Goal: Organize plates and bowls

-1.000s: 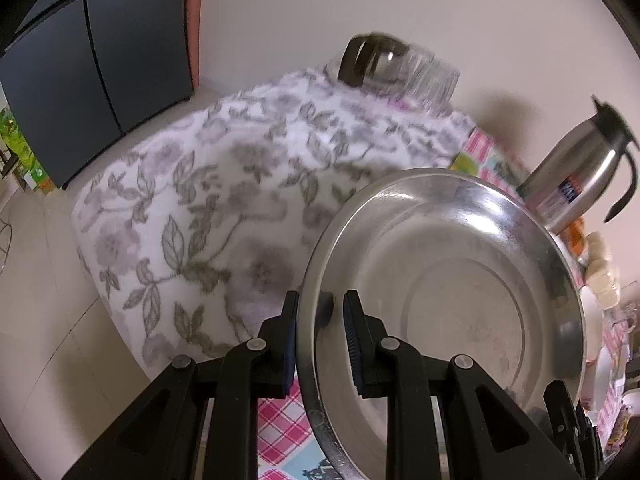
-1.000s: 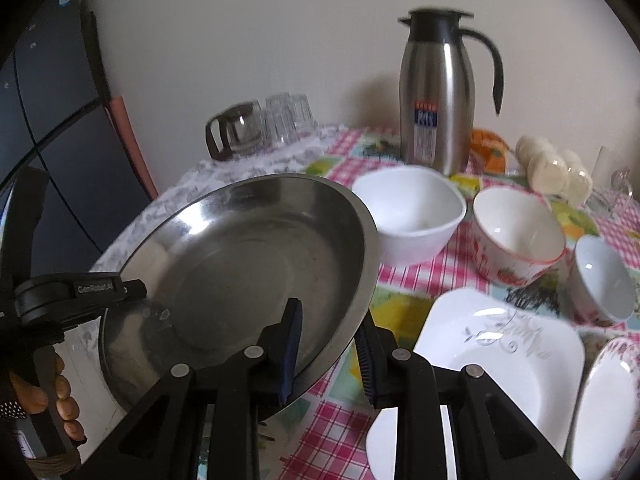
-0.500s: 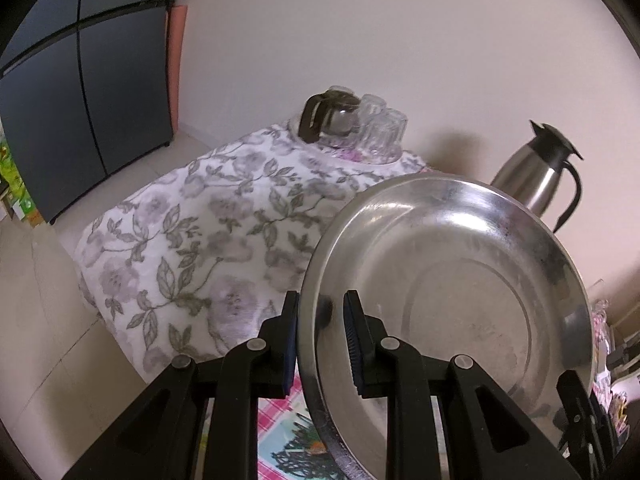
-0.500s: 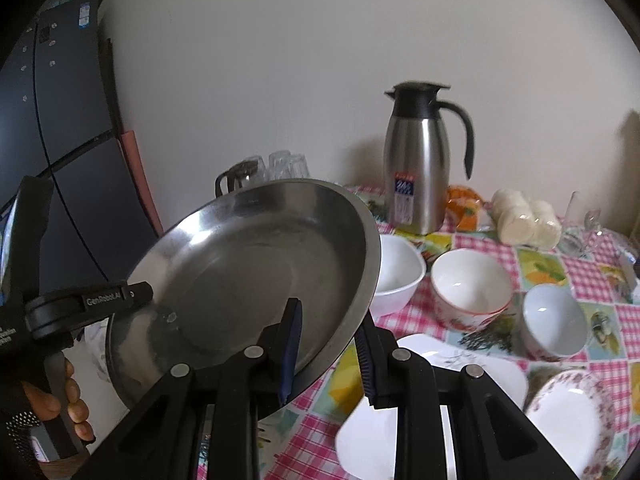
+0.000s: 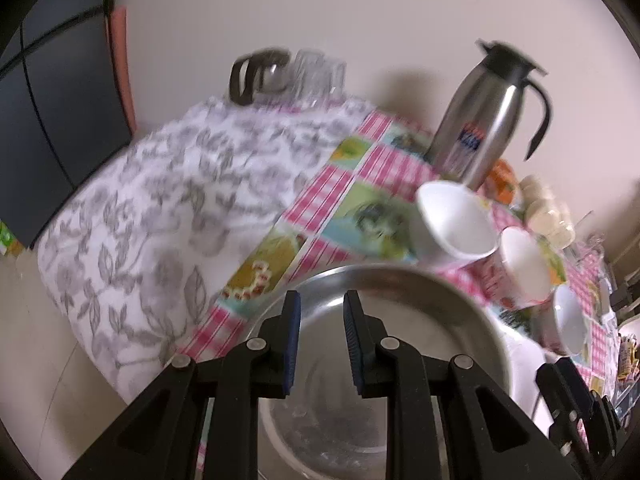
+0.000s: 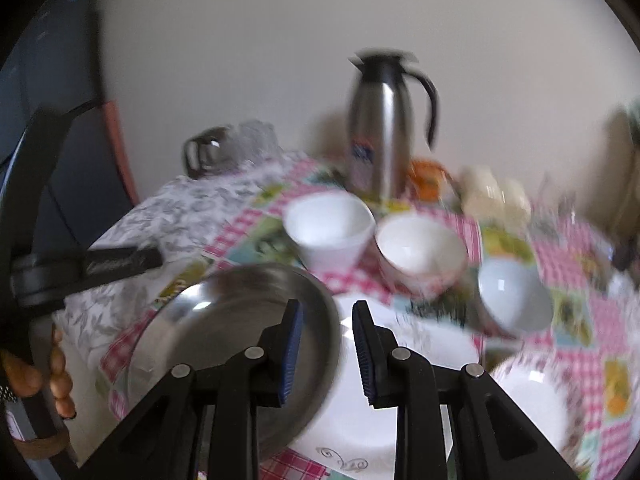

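A round steel plate (image 5: 400, 320) (image 6: 224, 328) lies low and nearly flat over the checked cloth, its right side overlapping a white square plate (image 6: 420, 344). My right gripper (image 6: 326, 308) is shut on the steel plate's right rim, which runs between its blue pads. My left gripper (image 5: 320, 300) hovers above the plate's inside; its jaws stand a narrow gap apart with no rim pinched between them. In the right wrist view its finger (image 6: 120, 260) shows just beyond the plate's left edge. Both views are blurred.
Three white bowls (image 6: 328, 224) (image 6: 420, 248) (image 6: 512, 292) stand in a row behind the plates. A round flowered plate (image 6: 532, 400) lies at the right. A steel jug (image 6: 380, 128), a glass pot with glasses (image 6: 224, 148) and cream cups (image 6: 496, 196) line the wall.
The steel plate has gone from tilted up between both grippers to low and flat. Its rim has left the left jaws, and the left gripper now looks down into it.
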{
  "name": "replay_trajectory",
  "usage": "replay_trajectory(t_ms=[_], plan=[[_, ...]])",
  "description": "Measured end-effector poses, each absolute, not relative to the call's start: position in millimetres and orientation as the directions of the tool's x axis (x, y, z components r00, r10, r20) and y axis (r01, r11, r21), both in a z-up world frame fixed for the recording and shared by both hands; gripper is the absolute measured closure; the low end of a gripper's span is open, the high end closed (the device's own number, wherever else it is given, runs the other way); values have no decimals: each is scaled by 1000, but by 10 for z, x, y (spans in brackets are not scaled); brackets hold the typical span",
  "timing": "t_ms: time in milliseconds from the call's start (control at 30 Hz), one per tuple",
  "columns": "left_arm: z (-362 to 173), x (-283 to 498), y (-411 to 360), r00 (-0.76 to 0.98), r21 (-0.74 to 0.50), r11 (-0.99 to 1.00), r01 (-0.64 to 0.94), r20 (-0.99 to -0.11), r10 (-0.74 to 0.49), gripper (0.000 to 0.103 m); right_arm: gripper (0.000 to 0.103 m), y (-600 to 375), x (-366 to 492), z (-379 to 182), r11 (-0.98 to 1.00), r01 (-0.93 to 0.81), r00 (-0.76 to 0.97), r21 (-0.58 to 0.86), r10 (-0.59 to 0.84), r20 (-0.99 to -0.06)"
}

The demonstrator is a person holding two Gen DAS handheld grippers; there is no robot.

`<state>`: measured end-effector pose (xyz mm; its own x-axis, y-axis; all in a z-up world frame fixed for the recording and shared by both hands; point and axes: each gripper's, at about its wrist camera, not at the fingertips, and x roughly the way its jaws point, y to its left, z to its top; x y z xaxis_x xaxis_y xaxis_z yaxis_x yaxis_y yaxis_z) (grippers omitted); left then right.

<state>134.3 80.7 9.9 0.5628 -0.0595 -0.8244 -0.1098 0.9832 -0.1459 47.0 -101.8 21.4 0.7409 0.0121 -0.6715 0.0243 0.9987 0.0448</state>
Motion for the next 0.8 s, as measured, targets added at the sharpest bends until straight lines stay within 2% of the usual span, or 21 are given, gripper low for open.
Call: replay_trajectory(t_ms=[167,233,300,400,800], plan=[[-6,1386,1057,540,-147,973,-181,-841,-26,79,75,-1140,590,45,992,55,704,110,40,-709],[-97,1421,1128,515,-150,967,-208,-857,-23,67,75,-1184,632,-44,986,68,680,155,67,-730],[-233,1473,1205,473,-159,958,-239,-880,-28,60,72,-1214,653,-110,980,92,663,178,73,-745],[-440,1517,1286,410,-167,946,-279,-911,-40,60,63,-1258,669,-179,976,126,651,181,56,-757],[-816,1511,1356,315,-227,912,-341,-942,-117,62,63,-1200,767,-473,965,136,585,225,105,-804]])
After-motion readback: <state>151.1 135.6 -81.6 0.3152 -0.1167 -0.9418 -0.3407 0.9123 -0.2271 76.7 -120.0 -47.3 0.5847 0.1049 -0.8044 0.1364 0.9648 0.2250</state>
